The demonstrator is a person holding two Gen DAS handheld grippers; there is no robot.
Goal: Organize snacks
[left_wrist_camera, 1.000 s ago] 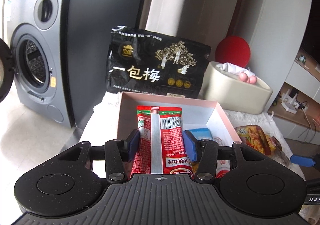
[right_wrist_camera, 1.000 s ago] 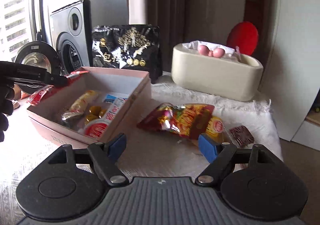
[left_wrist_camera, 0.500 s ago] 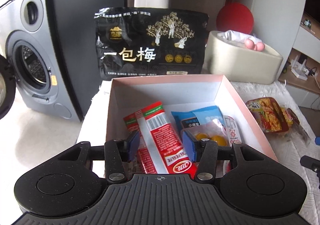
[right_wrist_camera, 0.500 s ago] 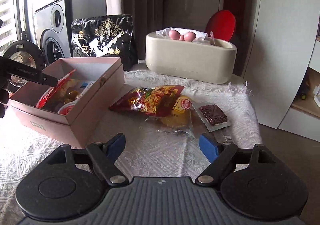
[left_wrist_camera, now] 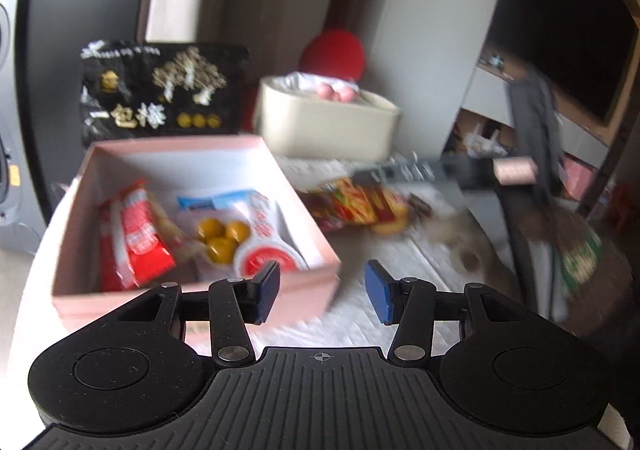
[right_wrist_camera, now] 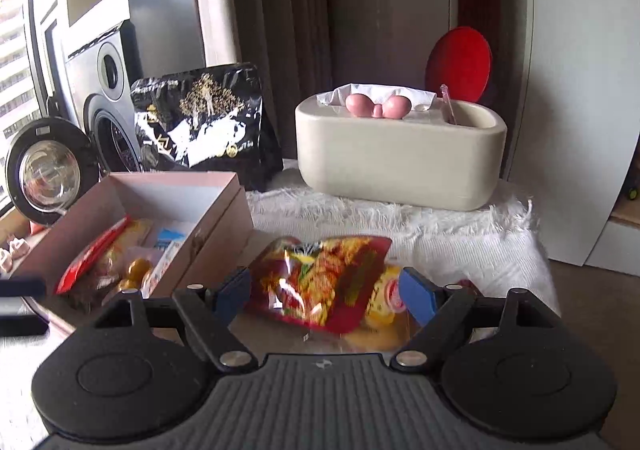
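Note:
A pink box [left_wrist_camera: 280, 170] on the white cloth holds a red snack packet [left_wrist_camera: 136, 238], yellow candies [left_wrist_camera: 222, 236] and other packets. My left gripper [left_wrist_camera: 322, 292] is open and empty, just in front of the box's near right corner. In the right wrist view the box [right_wrist_camera: 216, 222] is at the left. My right gripper [right_wrist_camera: 324, 296] is open, its fingers on either side of a red and yellow snack bag [right_wrist_camera: 320, 282] lying on the cloth, over a yellow packet [right_wrist_camera: 384, 302]. The bag also shows blurred in the left wrist view [left_wrist_camera: 356, 204].
A black snack bag [right_wrist_camera: 204, 126] stands behind the box. A beige tissue holder [right_wrist_camera: 400, 158] with a pink bow stands at the back, a red disc [right_wrist_camera: 458, 62] behind it. A washing machine [right_wrist_camera: 104, 98] with its door open is at the left.
My left gripper has let go of the red packet, which now lies in the box, and has drawn back and swung right. My right gripper has moved forward around the red and yellow bag.

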